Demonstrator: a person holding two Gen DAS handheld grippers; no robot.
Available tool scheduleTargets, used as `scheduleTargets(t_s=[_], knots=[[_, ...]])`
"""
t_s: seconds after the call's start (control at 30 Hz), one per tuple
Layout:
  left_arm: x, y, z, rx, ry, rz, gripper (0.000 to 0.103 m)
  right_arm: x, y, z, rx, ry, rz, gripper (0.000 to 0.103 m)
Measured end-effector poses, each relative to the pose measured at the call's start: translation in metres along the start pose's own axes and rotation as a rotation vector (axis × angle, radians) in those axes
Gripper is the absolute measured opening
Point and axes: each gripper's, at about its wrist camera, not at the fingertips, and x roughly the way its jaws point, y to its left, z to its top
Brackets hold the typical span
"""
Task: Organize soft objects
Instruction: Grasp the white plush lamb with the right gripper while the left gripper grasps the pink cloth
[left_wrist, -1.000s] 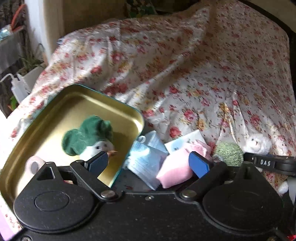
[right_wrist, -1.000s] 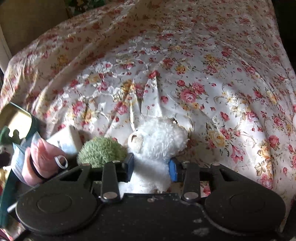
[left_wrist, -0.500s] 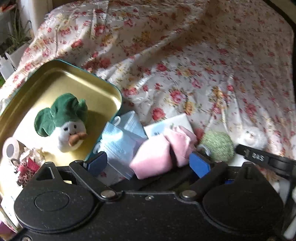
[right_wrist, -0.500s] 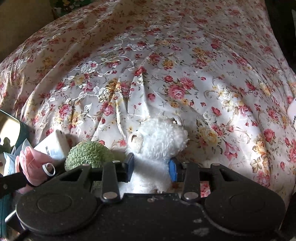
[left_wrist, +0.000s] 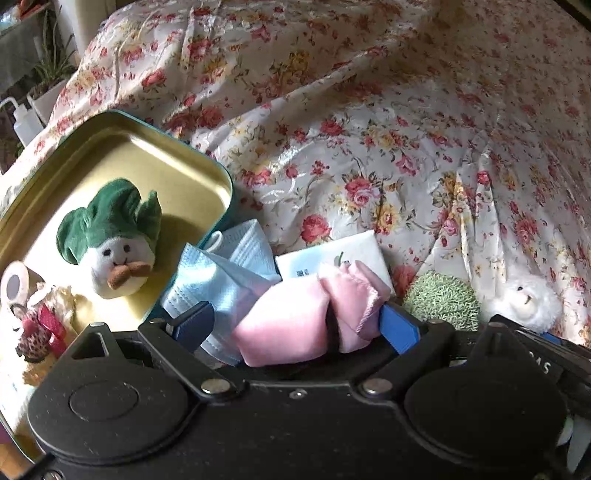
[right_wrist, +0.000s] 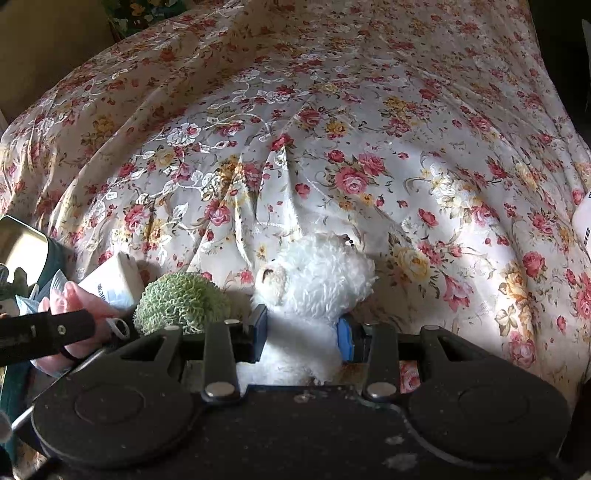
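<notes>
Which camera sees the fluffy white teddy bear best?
The right wrist view: the fluffy white teddy bear sits centre frame, gripped between the jaws. The left wrist view catches only its small head at the right edge.

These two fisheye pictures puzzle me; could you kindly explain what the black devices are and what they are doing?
Each picture comes from a camera on a handheld two-finger gripper, looking along its fingers. The left gripper stands open around a pink cloth bundle, beside blue face masks and a gold tin holding a green-capped plush. The right gripper is shut on a white plush bear, next to a green fuzzy ball. Everything lies on a floral sheet.
</notes>
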Motion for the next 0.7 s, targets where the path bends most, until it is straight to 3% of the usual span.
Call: scheduleTargets(t_s=[0.1, 0.2, 0.3, 0.47, 0.7], knots=[[0.004, -0.001, 0.001, -0.019, 0.013, -0.022, 0.088, -0.003, -0.004, 0.0, 0.013, -0.006, 0.011, 0.037], [0.008, -0.002, 0.003, -0.028, 0.038, -0.073, 0.065, -0.007, -0.007, -0.001, 0.024, -0.012, 0.035, 0.037], [0.002, -0.004, 0.0, -0.013, 0.026, -0.085, 0.058, -0.013, -0.009, -0.002, 0.024, -0.031, 0.051, 0.038], [-0.019, -0.003, -0.002, 0.018, -0.006, -0.114, 0.057, -0.023, -0.018, -0.003, 0.047, -0.072, 0.073, 0.037], [-0.064, 0.004, -0.009, 0.086, -0.122, -0.123, 0.057, -0.032, -0.035, -0.003, 0.096, -0.112, 0.113, 0.037]])
